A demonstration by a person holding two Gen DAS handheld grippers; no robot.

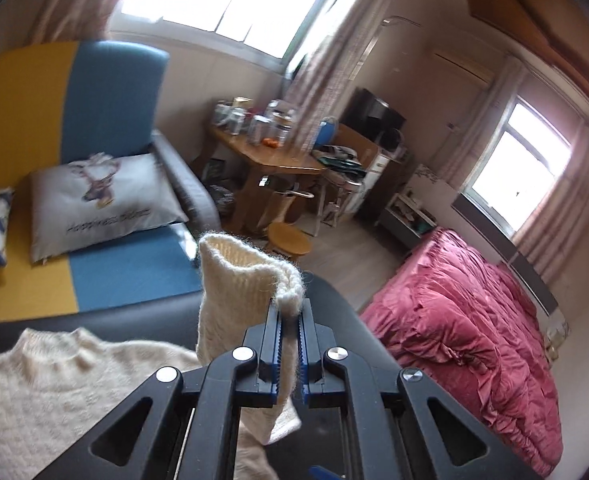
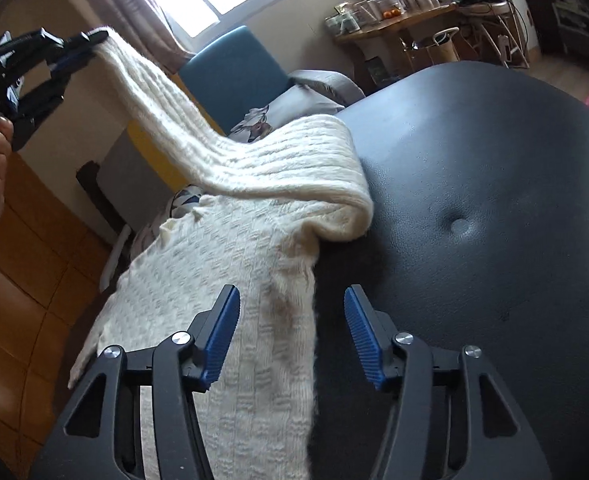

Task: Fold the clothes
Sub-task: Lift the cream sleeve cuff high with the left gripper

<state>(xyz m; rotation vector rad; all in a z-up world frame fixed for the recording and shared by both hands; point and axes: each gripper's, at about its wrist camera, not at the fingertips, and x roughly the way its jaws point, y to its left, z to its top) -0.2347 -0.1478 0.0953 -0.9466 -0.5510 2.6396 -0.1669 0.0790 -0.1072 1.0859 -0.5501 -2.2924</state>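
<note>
While left gripper (image 1: 289,312) pinches sleeve cuff (image 1: 290,286) (lifted), right gripper (image 2: 291,334) gapes, empty.

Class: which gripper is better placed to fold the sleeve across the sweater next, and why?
Left. The left gripper is shut on the lifted sleeve; the right gripper is open, low over the sweater.

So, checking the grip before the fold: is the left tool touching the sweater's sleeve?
Touching: left wrist view shows the left tool shut on the sleeve cuff.
</note>
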